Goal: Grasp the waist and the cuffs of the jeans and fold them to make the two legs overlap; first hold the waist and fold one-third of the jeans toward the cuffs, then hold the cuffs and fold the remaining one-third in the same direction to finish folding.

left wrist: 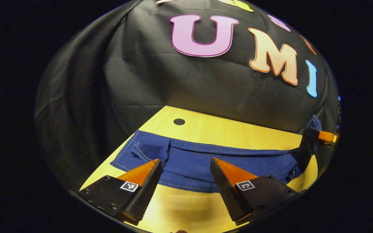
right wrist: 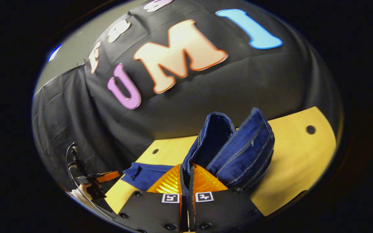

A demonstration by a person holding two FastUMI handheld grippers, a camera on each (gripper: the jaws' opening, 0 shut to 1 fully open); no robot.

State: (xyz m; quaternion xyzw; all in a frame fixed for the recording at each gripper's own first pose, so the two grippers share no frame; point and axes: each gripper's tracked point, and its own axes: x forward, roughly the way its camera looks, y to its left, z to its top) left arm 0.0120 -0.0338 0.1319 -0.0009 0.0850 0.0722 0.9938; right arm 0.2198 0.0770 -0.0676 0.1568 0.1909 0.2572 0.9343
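Jeans (left wrist: 202, 161) lie along the table's (left wrist: 212, 129) far edge. Right gripper (right wrist: 186, 174) pinches the raised cuffs (right wrist: 238, 145), ready for folding; left gripper (left wrist: 186, 168) hovers wide apart near the waist (left wrist: 147, 152).

Jeans cuffs (right wrist: 235, 145) pinched in right gripper (right wrist: 186, 174) above table (right wrist: 303, 155)
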